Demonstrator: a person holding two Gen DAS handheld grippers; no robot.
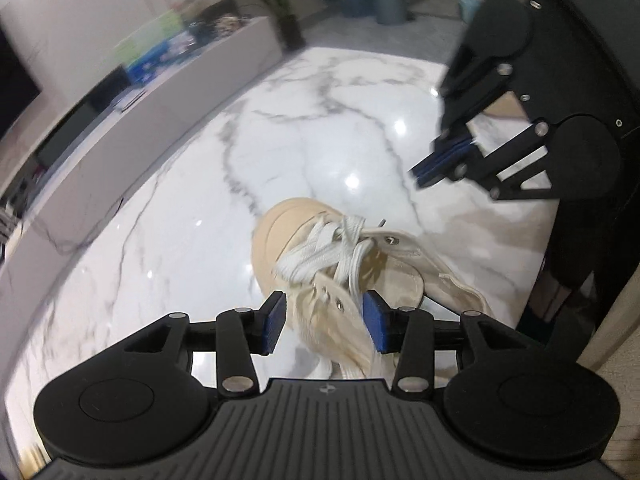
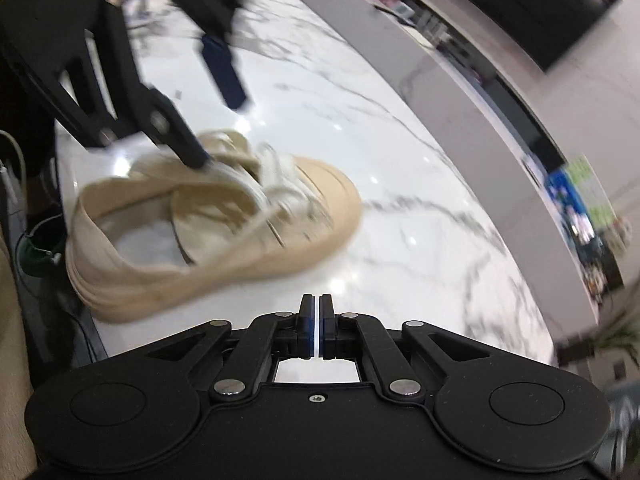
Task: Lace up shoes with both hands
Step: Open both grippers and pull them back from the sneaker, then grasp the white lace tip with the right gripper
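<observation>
Your left hand-held gripper (image 1: 325,322) straddles the shoe's (image 1: 320,248) eyelet flap, jaws apart; your right hand-held gripper (image 2: 319,326) is closed, seemingly empty. The flat lace (image 1: 320,252) looks soft and limp, so pinch it near its loose end.

A glossy white marble table (image 1: 168,248) with grey veins carries 1 beige shoe (image 1: 280,232).

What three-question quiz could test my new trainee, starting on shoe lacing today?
1. True or false: the right hand-held gripper is shut.
2. The left hand-held gripper straddles which part of the shoe? A) toe B) eyelet flap C) heel
3. What surface is the shoe on?

Key: 1 true. 2 B; its fingers sit apart, one on each side of the flap. 3 the marble table.
</observation>
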